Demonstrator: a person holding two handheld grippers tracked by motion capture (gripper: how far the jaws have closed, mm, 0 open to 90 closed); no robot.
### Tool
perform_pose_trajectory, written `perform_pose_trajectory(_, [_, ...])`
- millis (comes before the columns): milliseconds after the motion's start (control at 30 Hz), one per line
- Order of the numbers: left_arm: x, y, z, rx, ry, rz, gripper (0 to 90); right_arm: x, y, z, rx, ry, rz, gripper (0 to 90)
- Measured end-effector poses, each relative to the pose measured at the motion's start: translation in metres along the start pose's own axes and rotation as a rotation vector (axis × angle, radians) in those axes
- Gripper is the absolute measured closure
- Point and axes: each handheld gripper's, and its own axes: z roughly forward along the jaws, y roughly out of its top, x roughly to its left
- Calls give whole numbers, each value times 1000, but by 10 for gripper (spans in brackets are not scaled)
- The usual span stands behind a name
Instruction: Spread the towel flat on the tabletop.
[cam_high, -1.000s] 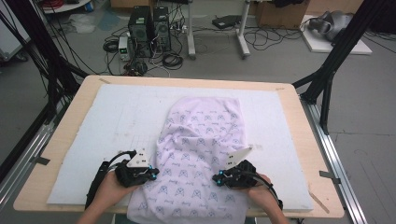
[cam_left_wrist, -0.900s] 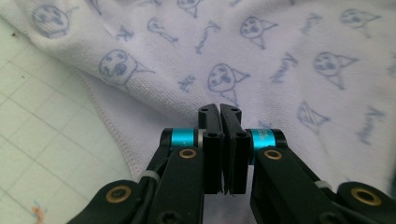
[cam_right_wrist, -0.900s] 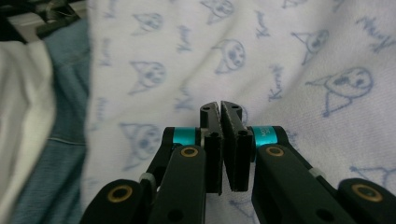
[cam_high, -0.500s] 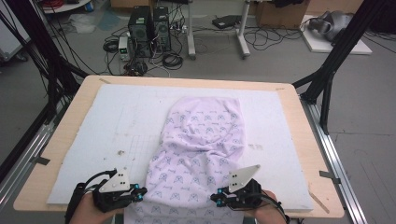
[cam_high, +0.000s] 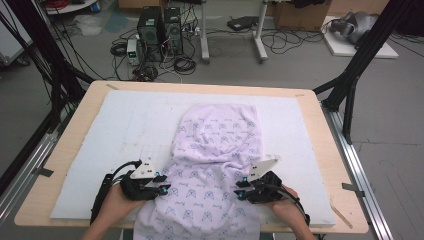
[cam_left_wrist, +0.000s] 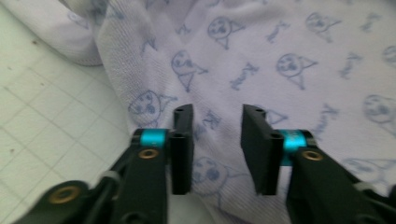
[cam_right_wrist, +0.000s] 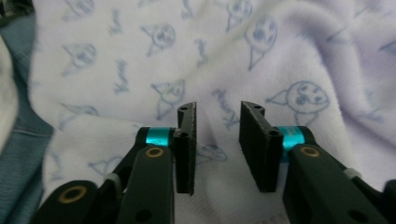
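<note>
Releasing the printed cloth at the near edge of the counter.
Left tool and right tool sit at the cloth's left and right sides; both sets of jaws have just been opening, now part-way apart with fabric lying under the gap, pads not pressing it. Cloth lies rumpled on the white mat, its near end hanging over the edge.

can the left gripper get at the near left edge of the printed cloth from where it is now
Probably yes: the left gripper sits right at the cloth edge, its jaws having just been opening, with fabric in the gap unpinched and nothing in between.
</note>
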Motion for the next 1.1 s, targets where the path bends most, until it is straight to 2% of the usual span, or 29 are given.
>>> perform_pose_trajectory(33, [-1, 0, 3, 14, 4, 10, 735, 1, -1, 3, 10, 12, 1, 741])
perform_pose_trajectory(67, [-2, -1, 3, 8, 7, 19, 768, 2, -2, 4, -3, 13, -8, 765])
perform_pose_trajectory(133, [-3, -2, 2, -2, -16, 10, 867, 2, -4, 3, -11, 29, 6, 840])
perform_pose_trajectory(200, [-8, -5, 0, -5, -19, 14, 894, 4, -6, 3, -25, 36, 3, 868])
perform_pose_trajectory(267, [-10, -7, -3, -9, -28, 11, 896, 7, -7, 1, -36, 47, 6, 872])
perform_pose_trajectory(400, [-15, -12, -14, -20, -28, 9, 896, 18, -9, -4, -38, 65, -16, 872])
perform_pose_trajectory(567, [-24, -17, -28, -41, -35, 12, 896, 30, -14, -21, -69, 80, -20, 870])
perform_pose_trajectory(633, [-22, -18, -31, -50, -19, 7, 894, 34, -15, -28, -91, 94, -34, 852])
perform_pose_trajectory(700, [-16, -18, -31, -53, 7, -17, 789, 36, -15, -36, -119, 87, -34, 809])
perform_pose_trajectory(733, [-14, -18, -31, -58, 16, -23, 725, 35, -15, -40, -129, 70, -28, 774])
perform_pose_trajectory(800, [-7, -16, -28, -70, 23, -49, 662, 29, -14, -43, -136, 38, -8, 740])
perform_pose_trajectory(867, [-1, -14, -21, -62, 38, -67, 589, 19, -14, -44, -144, 0, 17, 698])
perform_pose_trajectory(933, [3, -10, -14, -53, 33, -75, 563, 9, -13, -41, -142, -31, 46, 654])
perform_pose_trajectory(1000, [4, -8, -7, -37, 27, -76, 583, 2, -14, -33, -127, -31, 62, 643])
perform_pose_trajectory(1100, [3, -6, -4, -34, 22, -62, 788, -3, -15, -17, -77, -28, 51, 643])
